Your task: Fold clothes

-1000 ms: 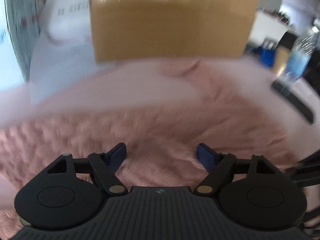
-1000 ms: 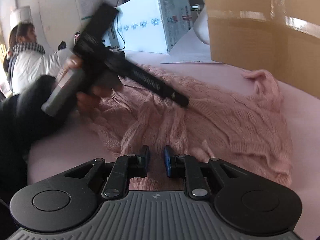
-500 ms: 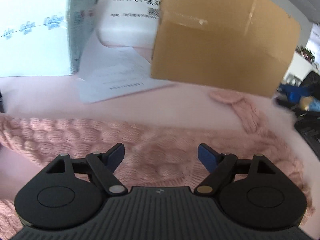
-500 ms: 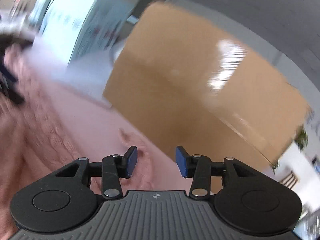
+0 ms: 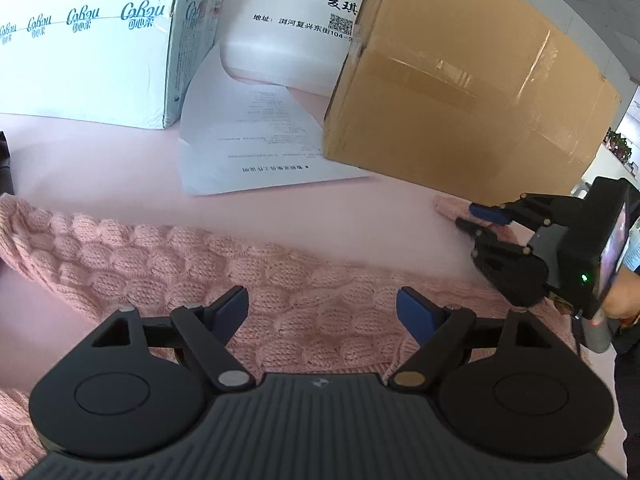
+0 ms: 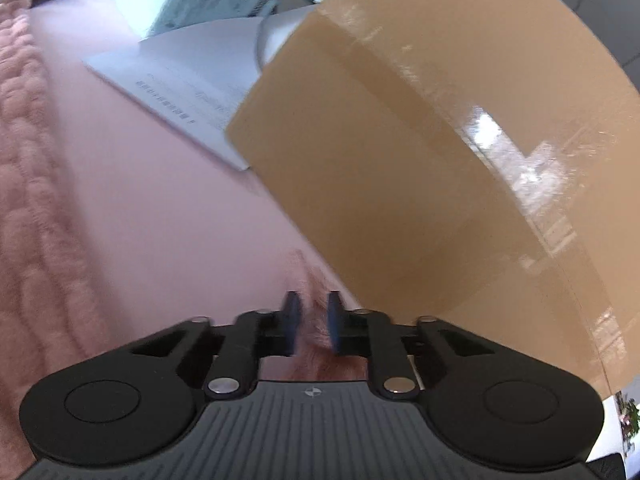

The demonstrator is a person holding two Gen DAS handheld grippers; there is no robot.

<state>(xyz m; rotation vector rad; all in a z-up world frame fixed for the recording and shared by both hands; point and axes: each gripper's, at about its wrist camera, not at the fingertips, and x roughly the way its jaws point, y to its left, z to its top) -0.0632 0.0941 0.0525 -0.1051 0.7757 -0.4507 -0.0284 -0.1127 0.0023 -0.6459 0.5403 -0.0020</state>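
My left gripper (image 5: 320, 314) wide over pink sweater (image 5: 168, 248), right gripper (image 6: 312, 324) narrow around sleeve cuff (image 5: 450, 205) touching cardboard box (image 5: 460, 108).

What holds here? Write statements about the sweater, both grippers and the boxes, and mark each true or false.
1. The left gripper is open above the pink sweater. True.
2. The right gripper has closed on the sleeve cuff. True.
3. The cardboard box stands on the sweater's body. False: it stands beside the cuff, partly on a printed sheet.
4. The sweater is blue. False: pink.
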